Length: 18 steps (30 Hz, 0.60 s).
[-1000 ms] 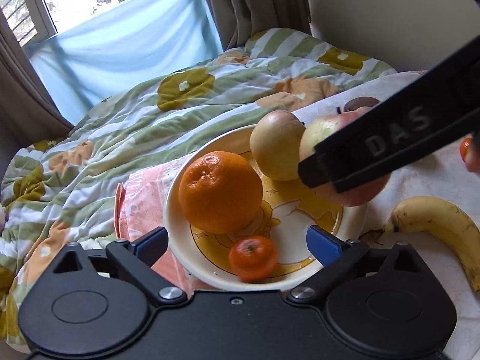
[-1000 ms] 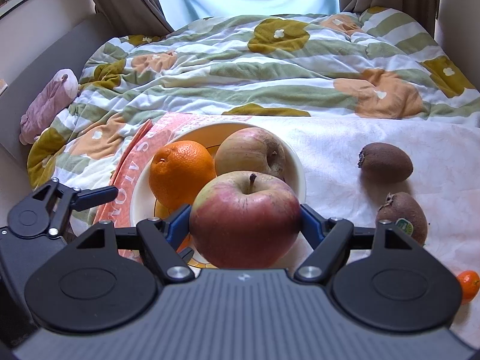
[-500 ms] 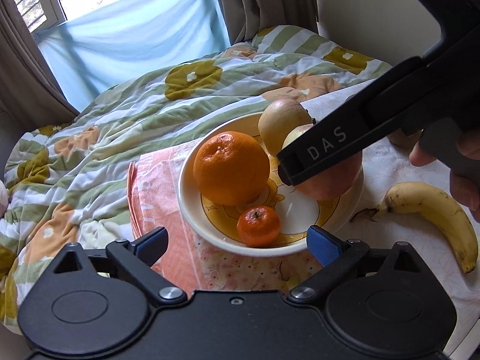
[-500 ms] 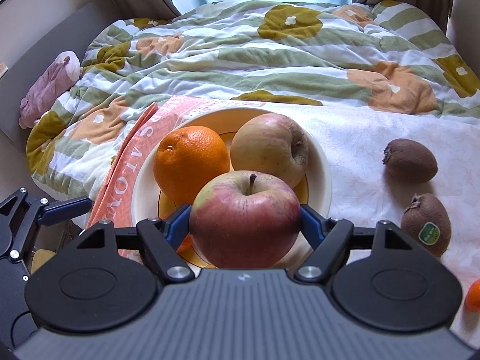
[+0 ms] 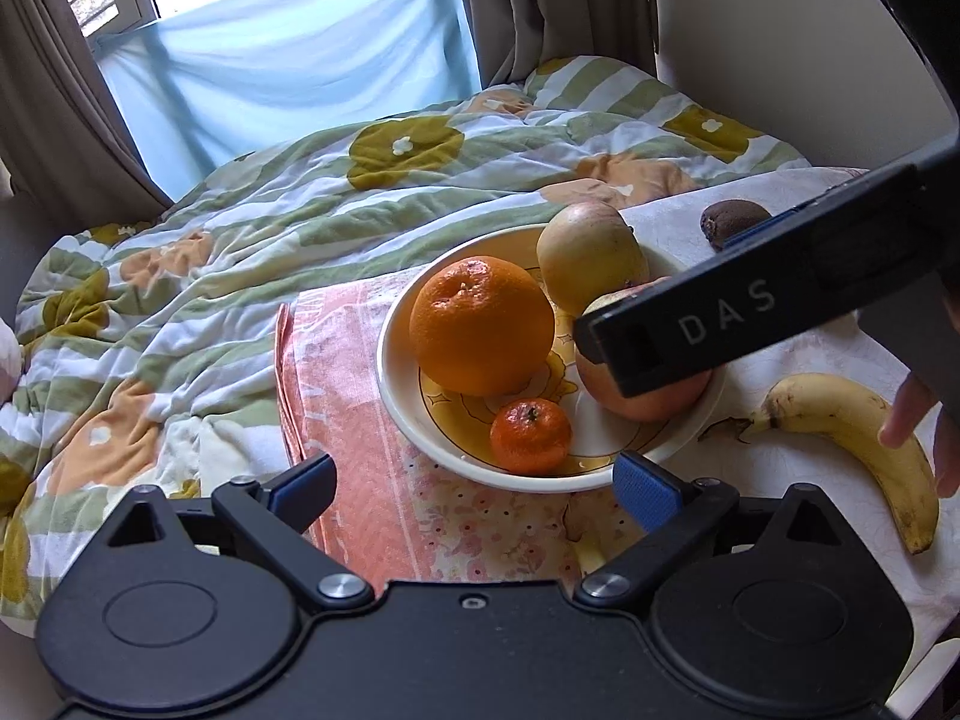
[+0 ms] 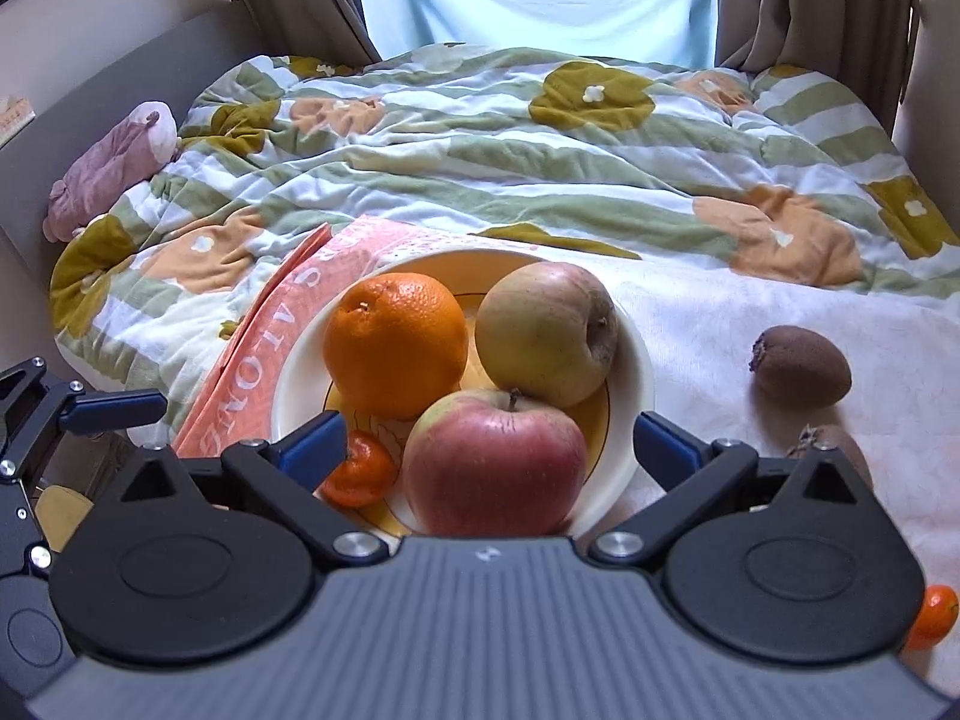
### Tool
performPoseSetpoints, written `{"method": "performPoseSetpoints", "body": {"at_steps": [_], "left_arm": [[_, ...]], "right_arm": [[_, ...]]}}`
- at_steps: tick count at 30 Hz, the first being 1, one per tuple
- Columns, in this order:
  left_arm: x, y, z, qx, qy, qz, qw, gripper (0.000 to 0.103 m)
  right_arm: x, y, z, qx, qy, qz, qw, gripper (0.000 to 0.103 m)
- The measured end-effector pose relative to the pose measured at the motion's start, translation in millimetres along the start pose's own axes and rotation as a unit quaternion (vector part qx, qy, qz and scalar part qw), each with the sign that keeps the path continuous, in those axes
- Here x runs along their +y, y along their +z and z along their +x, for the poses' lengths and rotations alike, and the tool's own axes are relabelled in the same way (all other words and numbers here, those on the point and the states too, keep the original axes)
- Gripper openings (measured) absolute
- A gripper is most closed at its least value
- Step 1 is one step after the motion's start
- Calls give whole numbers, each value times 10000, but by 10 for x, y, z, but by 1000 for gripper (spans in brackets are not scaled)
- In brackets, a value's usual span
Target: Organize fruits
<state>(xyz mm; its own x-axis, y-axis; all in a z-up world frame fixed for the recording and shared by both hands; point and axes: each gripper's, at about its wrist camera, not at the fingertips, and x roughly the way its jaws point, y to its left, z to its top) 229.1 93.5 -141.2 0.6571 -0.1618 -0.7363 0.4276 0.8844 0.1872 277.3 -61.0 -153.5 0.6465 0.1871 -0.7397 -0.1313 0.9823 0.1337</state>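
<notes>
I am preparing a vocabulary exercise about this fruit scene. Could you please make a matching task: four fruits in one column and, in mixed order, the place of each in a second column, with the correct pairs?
Column A
1. red apple
2. banana
3. kiwi
4. large orange

Column B
a. on the white cloth, far right of the plate
b. on the plate, beside the yellowish apple
c. on the cloth near a person's fingers
d. on the plate, between the opening right gripper pads, untouched

Pairs: 1-d, 2-c, 3-a, 4-b
</notes>
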Motion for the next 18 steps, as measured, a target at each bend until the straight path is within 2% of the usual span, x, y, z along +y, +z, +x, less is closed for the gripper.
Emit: {"method": "performPoseSetpoints", "body": {"at_steps": [7,13,18], "left_arm": [[5,-5,-127,-41,23,36,10000,100],[-54,52,-362,-179,14,63,9998,100],[-198,134,-553,-330,-99,14,9994,100]], "right_arm": [[9,-41,-182,65,-38,7,10000,103],[-69,-102,-520,49,-168,199,9996,103],[-319,-156,-894,-224,-304,370,9986,103]]}}
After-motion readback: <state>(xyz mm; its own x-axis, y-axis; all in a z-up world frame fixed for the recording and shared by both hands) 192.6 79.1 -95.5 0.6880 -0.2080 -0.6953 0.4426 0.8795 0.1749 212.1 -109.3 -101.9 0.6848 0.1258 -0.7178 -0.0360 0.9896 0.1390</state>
